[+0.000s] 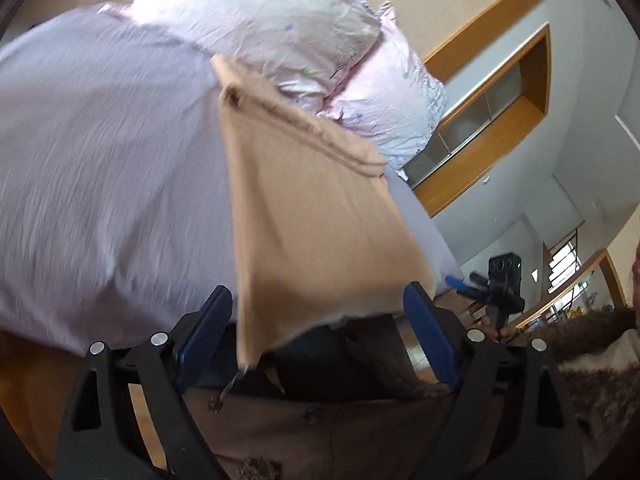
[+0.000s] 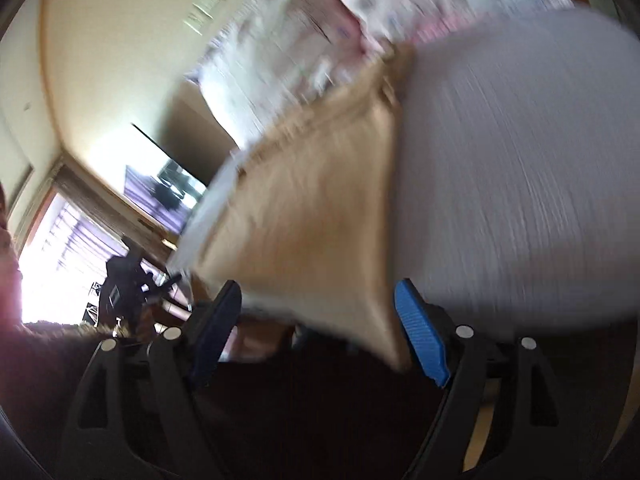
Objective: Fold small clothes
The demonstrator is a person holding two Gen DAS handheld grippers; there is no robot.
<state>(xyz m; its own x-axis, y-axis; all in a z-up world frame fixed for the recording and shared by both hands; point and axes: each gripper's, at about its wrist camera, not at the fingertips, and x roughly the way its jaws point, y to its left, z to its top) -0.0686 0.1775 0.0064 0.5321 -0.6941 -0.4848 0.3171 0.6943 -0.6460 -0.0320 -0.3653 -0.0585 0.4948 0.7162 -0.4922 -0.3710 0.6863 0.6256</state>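
A tan garment [image 1: 312, 216] lies on the pale lilac bed sheet [image 1: 104, 184], its near edge hanging over the bed's edge, folded layers at its far end. My left gripper [image 1: 320, 320] is open, its blue pads [image 1: 428, 332] standing either side of the garment's hanging near edge, not gripping it. In the blurred right wrist view the same garment [image 2: 320, 216] lies on the sheet [image 2: 520, 184], and my right gripper [image 2: 320, 320] is open around its near corner. The right gripper also shows far off in the left wrist view [image 1: 500, 280].
Crumpled pink and white bedding [image 1: 304, 40] is piled at the far side of the bed. A wooden-framed cabinet [image 1: 492, 120] and wall stand beyond. The person's brown coat [image 1: 320, 432] is below the left gripper. A bright window [image 2: 64, 264] is at the left.
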